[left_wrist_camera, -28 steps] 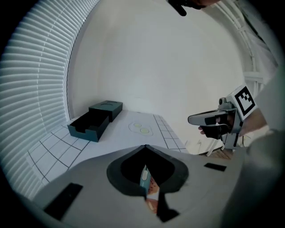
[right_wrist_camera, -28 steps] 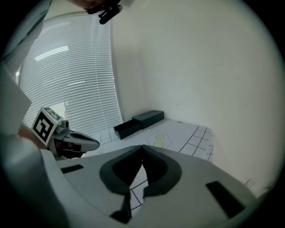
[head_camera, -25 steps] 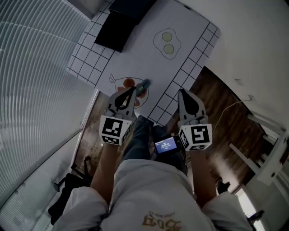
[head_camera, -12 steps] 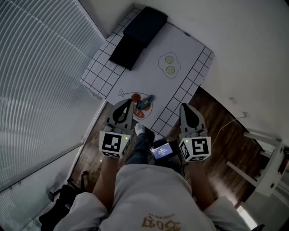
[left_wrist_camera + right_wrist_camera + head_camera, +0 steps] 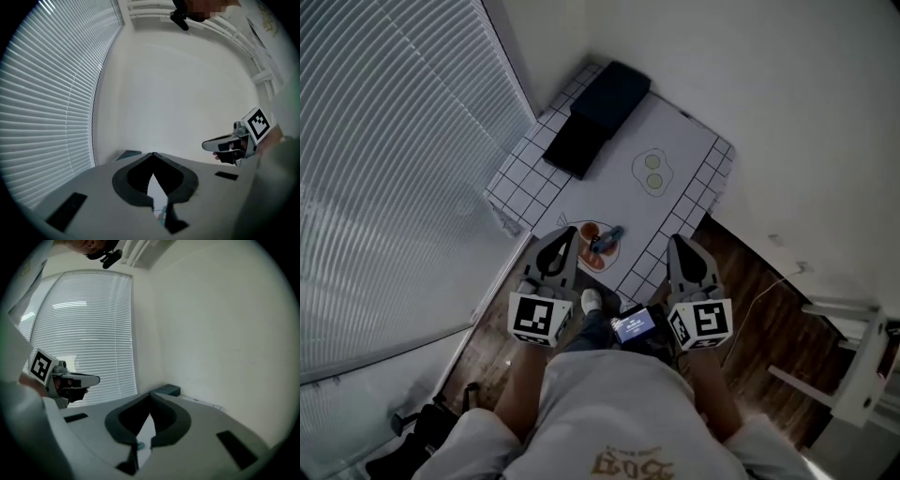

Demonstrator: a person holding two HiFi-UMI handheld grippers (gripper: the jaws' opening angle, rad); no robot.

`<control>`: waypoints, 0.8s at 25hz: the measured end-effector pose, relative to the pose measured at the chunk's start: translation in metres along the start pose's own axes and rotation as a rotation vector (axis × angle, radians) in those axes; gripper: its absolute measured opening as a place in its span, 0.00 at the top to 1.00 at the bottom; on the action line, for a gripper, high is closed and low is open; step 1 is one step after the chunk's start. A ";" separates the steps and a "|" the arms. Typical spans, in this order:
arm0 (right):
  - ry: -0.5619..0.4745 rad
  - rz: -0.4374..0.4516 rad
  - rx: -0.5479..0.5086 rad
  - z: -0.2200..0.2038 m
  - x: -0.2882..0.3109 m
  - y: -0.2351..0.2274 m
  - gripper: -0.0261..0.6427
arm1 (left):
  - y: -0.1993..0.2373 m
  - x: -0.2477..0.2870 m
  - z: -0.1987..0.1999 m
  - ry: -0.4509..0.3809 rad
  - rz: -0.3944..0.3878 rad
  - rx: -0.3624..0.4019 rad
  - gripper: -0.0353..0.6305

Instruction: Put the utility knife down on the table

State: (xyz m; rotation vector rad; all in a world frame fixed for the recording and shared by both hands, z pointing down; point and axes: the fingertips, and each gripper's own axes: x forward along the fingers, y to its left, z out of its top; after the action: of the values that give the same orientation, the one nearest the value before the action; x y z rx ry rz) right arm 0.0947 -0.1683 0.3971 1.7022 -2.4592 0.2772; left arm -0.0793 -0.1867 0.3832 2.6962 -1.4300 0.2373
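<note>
The teal utility knife (image 5: 607, 238) lies on the white table (image 5: 675, 150), on an orange drawing near the table's near edge. No gripper touches it. My left gripper (image 5: 569, 232) hangs above the near edge just left of the knife, its jaws shut and empty. My right gripper (image 5: 674, 240) is level with it to the right, past the table's corner, also shut with nothing in it. In the left gripper view the jaws (image 5: 153, 153) meet at their tips against the bare wall. The right gripper view shows its jaws (image 5: 150, 393) closed the same way.
Two black boxes (image 5: 598, 117) sit at the table's far end, and a green-dotted drawing (image 5: 652, 172) lies mid-table. Window blinds (image 5: 394, 141) fill the left side. Wood floor (image 5: 750, 309) and a white frame (image 5: 862, 356) are on the right. A small screen (image 5: 635, 325) hangs at the person's waist.
Both grippers have risen away from the table, which now looks smaller and farther off. The knife has stayed where it lay on the orange drawing.
</note>
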 end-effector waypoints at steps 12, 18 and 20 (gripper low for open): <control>-0.055 0.040 -0.020 0.024 -0.001 0.020 0.95 | 0.016 -0.022 0.029 -0.075 0.062 0.014 0.94; -0.048 0.052 -0.013 0.026 0.000 0.024 0.95 | 0.021 -0.023 0.028 -0.069 0.083 -0.006 0.94; -0.049 0.056 -0.014 0.027 0.002 0.026 0.95 | 0.023 -0.023 0.028 -0.072 0.082 -0.009 0.94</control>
State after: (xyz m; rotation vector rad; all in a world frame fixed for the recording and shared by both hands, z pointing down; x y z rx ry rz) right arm 0.0699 -0.1673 0.3689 1.6560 -2.5405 0.2264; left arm -0.1085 -0.1847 0.3514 2.6672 -1.5598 0.1393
